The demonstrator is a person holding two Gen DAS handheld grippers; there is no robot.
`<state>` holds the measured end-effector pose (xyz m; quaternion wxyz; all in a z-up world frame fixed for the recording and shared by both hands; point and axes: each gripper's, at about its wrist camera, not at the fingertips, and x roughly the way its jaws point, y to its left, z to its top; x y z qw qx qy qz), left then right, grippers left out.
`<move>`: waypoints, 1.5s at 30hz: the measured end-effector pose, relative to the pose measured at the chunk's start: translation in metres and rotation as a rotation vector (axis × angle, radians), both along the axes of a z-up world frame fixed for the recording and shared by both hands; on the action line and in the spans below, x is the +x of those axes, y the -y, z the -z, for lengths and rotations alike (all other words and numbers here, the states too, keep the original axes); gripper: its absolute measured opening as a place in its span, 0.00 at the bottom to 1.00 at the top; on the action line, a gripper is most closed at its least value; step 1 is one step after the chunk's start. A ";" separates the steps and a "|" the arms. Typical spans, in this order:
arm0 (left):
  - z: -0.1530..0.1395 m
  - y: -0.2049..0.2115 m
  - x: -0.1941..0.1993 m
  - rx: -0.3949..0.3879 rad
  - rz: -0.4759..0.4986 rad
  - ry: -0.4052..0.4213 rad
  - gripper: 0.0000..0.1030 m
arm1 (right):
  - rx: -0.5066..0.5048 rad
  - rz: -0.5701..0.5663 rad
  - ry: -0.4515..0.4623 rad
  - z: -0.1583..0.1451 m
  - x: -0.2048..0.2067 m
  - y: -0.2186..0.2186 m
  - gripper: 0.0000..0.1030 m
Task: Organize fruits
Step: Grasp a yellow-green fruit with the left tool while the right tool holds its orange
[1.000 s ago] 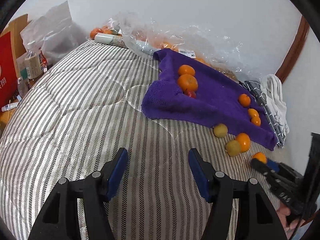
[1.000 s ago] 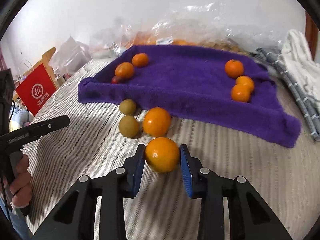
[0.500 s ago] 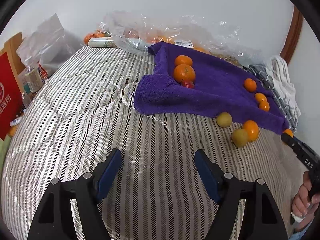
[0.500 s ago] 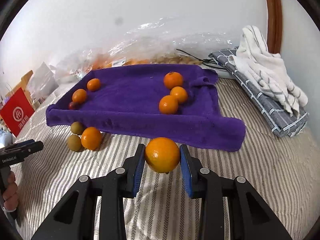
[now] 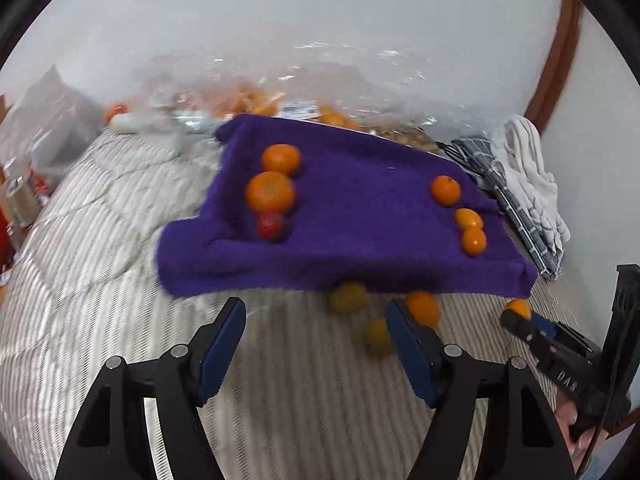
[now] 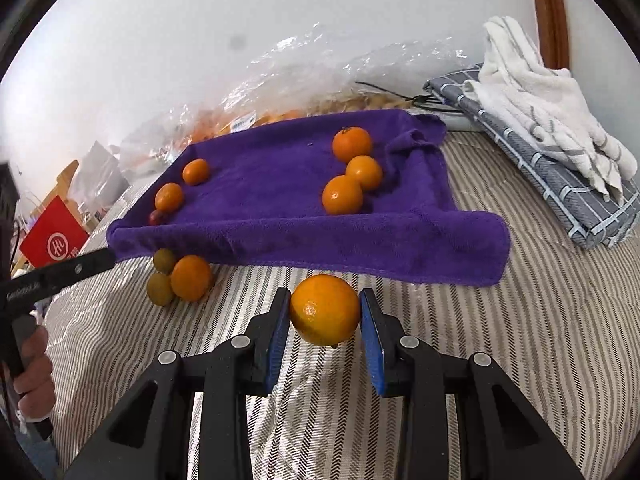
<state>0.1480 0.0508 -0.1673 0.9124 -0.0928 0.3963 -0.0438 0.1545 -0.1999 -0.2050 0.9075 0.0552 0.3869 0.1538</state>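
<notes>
The right gripper [image 6: 325, 312] is clamping an orange [image 6: 325, 309] between its pads and holding it above the striped bedding [image 6: 520, 320], just in front of the purple towel [image 6: 280, 184]; the step in hand is judged to be carrying this fruit to the towel. The left gripper [image 5: 316, 346], whose jaws have just been closing slightly, is standing open and empty, facing the loose fruits [image 5: 348, 298] at the towel's near edge. The next move is calling for a forward carry over the raised towel edge toward the three oranges [image 6: 356, 176] at the right, then a release; the orange, being near-round, is showing no useful long axis, and its dimpled end is facing the camera.
</notes>
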 end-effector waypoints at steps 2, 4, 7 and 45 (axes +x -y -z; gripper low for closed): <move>0.003 0.010 0.009 0.012 0.015 -0.009 0.66 | -0.004 -0.004 -0.008 0.001 0.001 -0.001 0.33; 0.007 0.015 0.015 0.004 0.026 -0.025 0.60 | 0.007 0.000 -0.006 0.001 0.001 0.000 0.33; 0.012 0.021 0.023 0.007 0.036 -0.032 0.58 | 0.031 0.009 -0.011 0.002 0.001 0.004 0.33; 0.002 0.000 0.001 -0.140 0.033 0.181 0.25 | 0.055 0.004 -0.010 0.002 0.000 0.005 0.33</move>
